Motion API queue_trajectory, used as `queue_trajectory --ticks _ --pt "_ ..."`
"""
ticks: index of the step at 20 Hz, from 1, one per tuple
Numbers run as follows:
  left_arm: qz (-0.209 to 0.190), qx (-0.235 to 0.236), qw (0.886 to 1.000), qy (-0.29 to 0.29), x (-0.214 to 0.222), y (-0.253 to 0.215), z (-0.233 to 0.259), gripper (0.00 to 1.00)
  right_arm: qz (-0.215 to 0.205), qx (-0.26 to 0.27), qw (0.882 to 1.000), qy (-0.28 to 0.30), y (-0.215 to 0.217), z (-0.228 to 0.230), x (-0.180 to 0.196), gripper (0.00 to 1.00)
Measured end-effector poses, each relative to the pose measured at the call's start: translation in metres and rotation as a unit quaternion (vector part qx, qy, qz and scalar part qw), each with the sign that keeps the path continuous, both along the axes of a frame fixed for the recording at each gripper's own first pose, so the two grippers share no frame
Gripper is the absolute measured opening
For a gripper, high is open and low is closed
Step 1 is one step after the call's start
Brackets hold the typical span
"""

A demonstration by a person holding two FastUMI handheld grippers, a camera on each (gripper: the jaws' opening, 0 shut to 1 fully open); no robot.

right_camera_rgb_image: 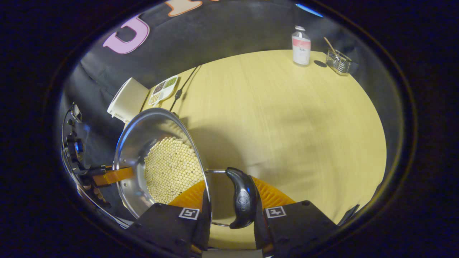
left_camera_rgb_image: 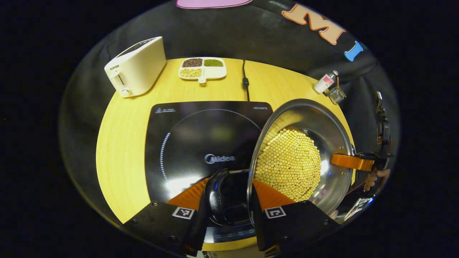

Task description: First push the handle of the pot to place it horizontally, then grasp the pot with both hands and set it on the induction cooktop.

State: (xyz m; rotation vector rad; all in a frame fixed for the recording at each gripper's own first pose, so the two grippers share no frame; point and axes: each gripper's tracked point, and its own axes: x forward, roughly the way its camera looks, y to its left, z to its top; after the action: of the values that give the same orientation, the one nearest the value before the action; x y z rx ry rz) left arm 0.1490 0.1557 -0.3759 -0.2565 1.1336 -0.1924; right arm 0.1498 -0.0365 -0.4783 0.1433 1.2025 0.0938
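Now both grippers, left (left_camera_rgb_image: pixel 226 196) and right (right_camera_rgb_image: pixel 229 199), level, have jaws clamped on the pot's (left_camera_rgb_image: pixel 308 157) opposite handles.

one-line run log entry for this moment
phase: carry | left gripper: on pot handle | right gripper: on opposite handle | pot: lifted, beside cooktop

One steel pot (left_camera_rgb_image: pixel 333 143) heaped with pale beads, two black side handles (left_camera_rgb_image: pixel 217 195) on it, and two grippers, the left gripper (left_camera_rgb_image: pixel 229 200) and the right gripper (right_camera_rgb_image: pixel 229 200). There's one induction cooktop (left_camera_rgb_image: pixel 200 143), one toaster (left_camera_rgb_image: pixel 136 66), one divided tray (left_camera_rgb_image: pixel 203 68). One bottle (right_camera_rgb_image: pixel 301 46) and one small glass holder (right_camera_rgb_image: pixel 339 61) round it out.
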Motion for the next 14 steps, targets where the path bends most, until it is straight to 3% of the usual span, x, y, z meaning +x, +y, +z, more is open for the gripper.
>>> queue_trajectory --ticks 5,6,7,10,11,12,14 --pt "-0.001 -0.014 1.0 -0.015 0.011 0.044 -0.007 0.57 0.0 -0.016 1.0 -0.004 0.0 0.003 -0.001 0.52" --pt "0.0 -0.017 1.0 -0.014 0.011 0.052 -0.009 0.56 0.0 -0.02 1.0 -0.003 -0.001 0.005 -0.002 0.46" --pt "0.0 -0.018 1.0 -0.016 0.011 0.059 -0.009 0.57 0.001 -0.021 1.0 -0.004 0.001 0.004 0.0 0.52" --pt "-0.002 -0.016 1.0 -0.024 0.017 0.073 -0.011 0.57 0.0 -0.023 1.0 -0.003 0.002 0.004 -0.001 0.52" --pt "-0.003 -0.015 1.0 -0.027 0.018 0.078 -0.011 0.57 0.0 -0.024 1.0 -0.003 0.002 0.004 0.0 0.46" --pt "-0.003 -0.015 0.999 -0.028 0.019 0.082 -0.011 0.57 -0.002 -0.023 1.0 -0.003 0.002 0.003 0.0 0.52" --pt "-0.002 -0.012 0.999 -0.033 0.021 0.09 -0.012 0.57 -0.004 -0.02 1.0 -0.002 0.004 0.003 0.001 0.52"
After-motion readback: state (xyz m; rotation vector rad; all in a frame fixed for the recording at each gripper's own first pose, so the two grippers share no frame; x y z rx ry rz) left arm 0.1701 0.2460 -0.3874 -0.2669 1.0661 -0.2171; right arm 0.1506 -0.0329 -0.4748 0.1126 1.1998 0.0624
